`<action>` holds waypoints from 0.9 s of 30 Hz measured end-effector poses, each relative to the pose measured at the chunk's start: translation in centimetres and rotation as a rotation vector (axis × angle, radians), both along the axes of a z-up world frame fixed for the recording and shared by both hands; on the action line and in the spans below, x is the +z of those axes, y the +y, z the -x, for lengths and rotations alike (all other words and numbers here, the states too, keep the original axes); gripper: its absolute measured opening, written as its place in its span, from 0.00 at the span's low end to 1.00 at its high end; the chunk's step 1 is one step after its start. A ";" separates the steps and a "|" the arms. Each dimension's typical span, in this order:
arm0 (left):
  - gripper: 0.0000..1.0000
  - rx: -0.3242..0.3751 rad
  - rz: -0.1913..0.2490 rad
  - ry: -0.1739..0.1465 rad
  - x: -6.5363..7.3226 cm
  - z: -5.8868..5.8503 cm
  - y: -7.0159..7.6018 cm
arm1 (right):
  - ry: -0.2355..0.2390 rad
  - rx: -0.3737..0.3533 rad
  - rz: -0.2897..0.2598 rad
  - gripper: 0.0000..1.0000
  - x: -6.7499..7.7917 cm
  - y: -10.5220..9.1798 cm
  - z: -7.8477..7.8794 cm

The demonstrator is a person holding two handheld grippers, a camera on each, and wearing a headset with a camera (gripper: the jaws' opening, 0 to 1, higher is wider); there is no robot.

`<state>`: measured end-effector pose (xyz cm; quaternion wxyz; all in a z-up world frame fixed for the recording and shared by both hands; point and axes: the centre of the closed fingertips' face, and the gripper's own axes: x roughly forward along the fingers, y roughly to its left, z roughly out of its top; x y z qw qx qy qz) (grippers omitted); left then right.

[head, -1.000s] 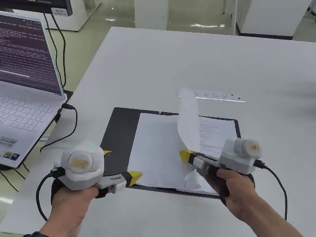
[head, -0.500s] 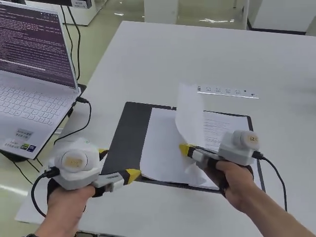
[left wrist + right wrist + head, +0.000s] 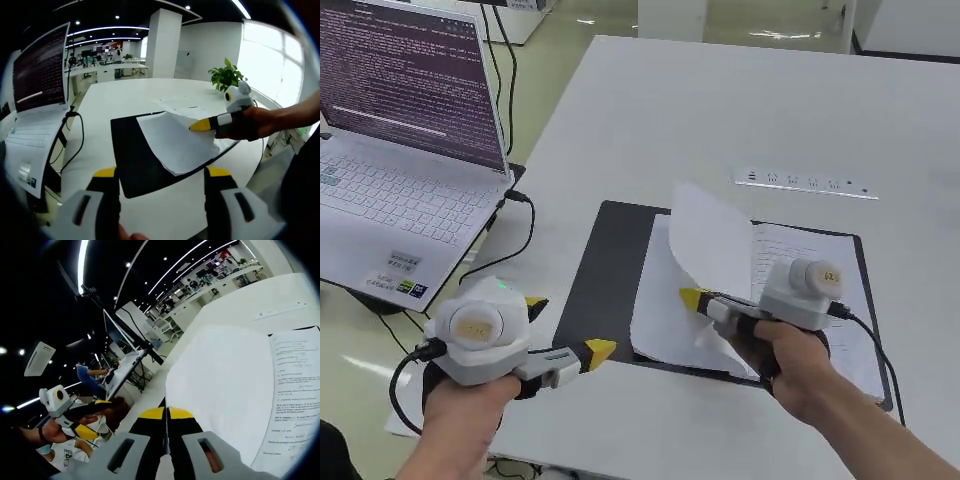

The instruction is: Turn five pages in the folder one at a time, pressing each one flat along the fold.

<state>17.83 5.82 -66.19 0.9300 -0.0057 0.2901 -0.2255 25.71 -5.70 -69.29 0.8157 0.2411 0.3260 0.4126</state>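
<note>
Workbench (image 3: 740,100); raised page (image 3: 712,240) in right gripper (image 3: 692,298)

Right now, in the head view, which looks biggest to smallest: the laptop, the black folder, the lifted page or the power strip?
1. laptop and black folder, roughly alike; the laptop runs off the picture's edge, so unranked
2. lifted page
3. power strip

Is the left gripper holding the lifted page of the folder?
No, the left gripper is open with nothing between its jaws; the right gripper is the one shut on the lifted page.
</note>
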 end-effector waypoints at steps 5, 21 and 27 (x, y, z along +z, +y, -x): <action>0.69 -0.002 0.000 -0.006 0.2 -0.1 0.0 | 0.013 -0.016 -0.013 0.00 -0.1 0.3 -0.4; 0.69 -0.009 0.028 -0.008 0.1 -0.7 0.0 | 0.075 -0.025 -0.005 0.00 -2.1 1.9 -0.7; 0.69 -0.016 0.026 -0.008 0.2 -0.8 0.2 | 0.098 -0.029 0.003 0.00 -3.2 2.3 -0.8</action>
